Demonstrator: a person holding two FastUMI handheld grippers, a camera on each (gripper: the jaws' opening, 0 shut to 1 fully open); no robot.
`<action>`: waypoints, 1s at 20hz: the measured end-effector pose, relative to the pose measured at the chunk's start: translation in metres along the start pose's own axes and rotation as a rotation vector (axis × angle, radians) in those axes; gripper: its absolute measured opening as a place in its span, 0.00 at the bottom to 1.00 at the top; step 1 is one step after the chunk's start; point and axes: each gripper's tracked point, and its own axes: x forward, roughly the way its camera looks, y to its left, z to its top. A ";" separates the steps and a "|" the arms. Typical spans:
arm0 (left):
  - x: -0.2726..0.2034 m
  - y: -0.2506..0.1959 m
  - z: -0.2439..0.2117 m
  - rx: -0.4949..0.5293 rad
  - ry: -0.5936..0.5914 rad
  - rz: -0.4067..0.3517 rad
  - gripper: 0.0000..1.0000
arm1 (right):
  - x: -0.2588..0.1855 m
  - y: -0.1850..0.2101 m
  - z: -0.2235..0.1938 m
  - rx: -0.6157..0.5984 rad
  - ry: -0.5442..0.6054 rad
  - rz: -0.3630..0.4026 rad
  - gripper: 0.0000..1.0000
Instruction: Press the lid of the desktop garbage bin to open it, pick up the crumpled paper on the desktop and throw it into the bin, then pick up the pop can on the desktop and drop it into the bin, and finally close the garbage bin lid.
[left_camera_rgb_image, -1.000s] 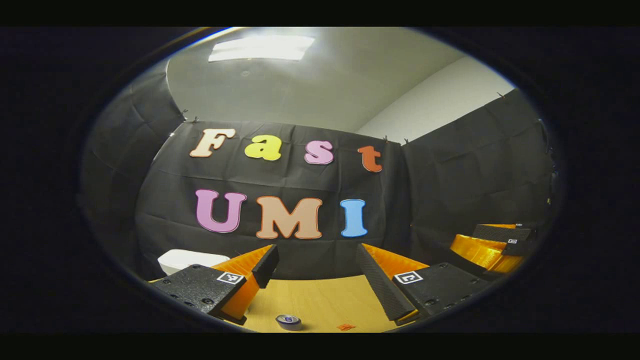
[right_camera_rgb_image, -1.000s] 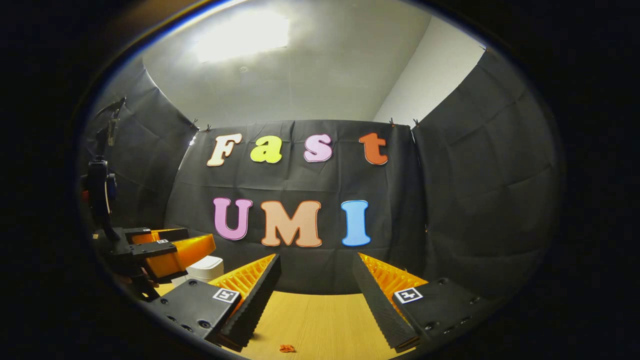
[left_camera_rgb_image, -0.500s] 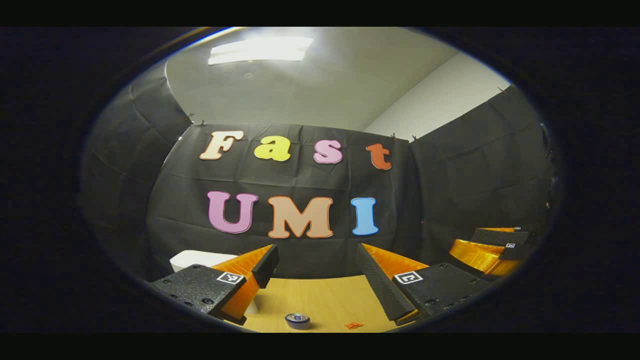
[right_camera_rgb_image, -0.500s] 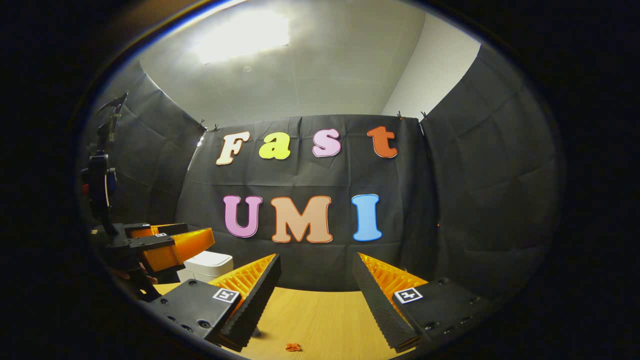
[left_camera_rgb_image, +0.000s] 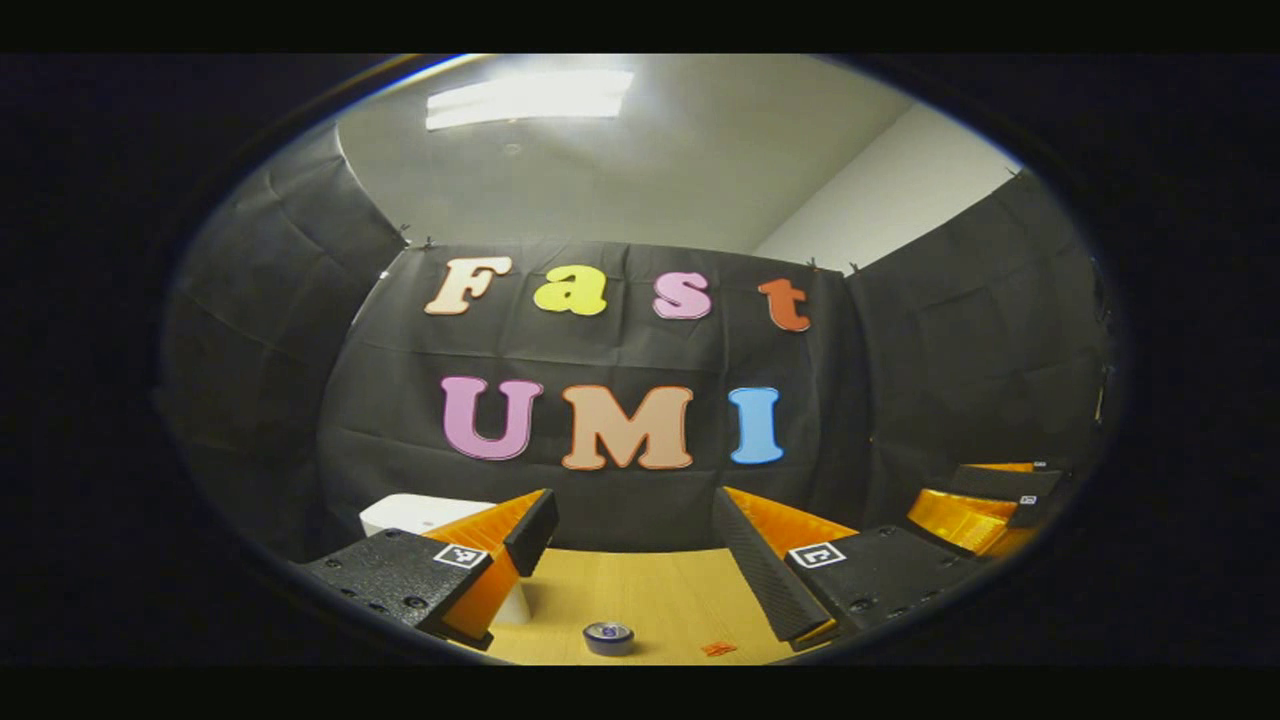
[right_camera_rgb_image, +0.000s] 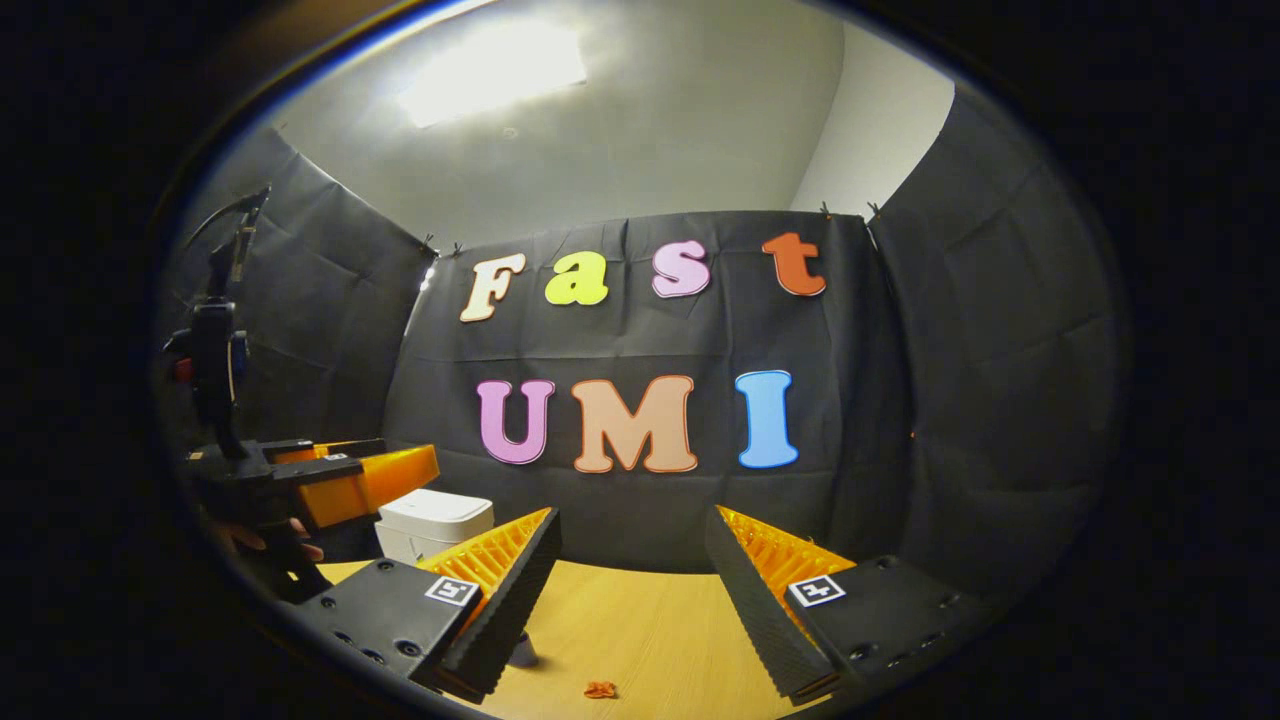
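Note:
The white bin (left_camera_rgb_image: 415, 513) stands with its lid down at the back left of the wooden table (left_camera_rgb_image: 650, 595), partly behind my left gripper's finger; it also appears as the bin (right_camera_rgb_image: 437, 520) in the right gripper view. The pop can (left_camera_rgb_image: 608, 637) stands upright near the lower edge, and the can (right_camera_rgb_image: 521, 654) is mostly hidden behind a finger. A small orange crumpled scrap (left_camera_rgb_image: 717, 648) lies right of the can, seen again as the scrap (right_camera_rgb_image: 600, 689). My left gripper (left_camera_rgb_image: 635, 505) and right gripper (right_camera_rgb_image: 632, 520) hang open and empty above the table.
The right gripper (left_camera_rgb_image: 985, 500) shows at the far right of the left gripper view. The left gripper (right_camera_rgb_image: 335, 480), held by a hand (right_camera_rgb_image: 265, 542), sits in front of the bin. Black cloth walls close the table's back and sides.
Both views have swung left and tipped down a little: the bin, can and scrap have slid right and more of the table shows. Both grippers stay open.

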 end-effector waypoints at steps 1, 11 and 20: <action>0.004 0.010 0.001 0.012 -0.003 0.023 0.92 | 0.000 0.001 -0.002 0.001 0.004 0.011 0.96; 0.088 0.143 -0.029 0.146 0.021 0.104 0.64 | 0.041 0.020 -0.032 0.032 0.073 -0.086 0.96; 0.118 0.233 -0.170 0.051 0.319 0.183 0.00 | 0.070 0.054 -0.058 -0.008 0.163 -0.159 0.96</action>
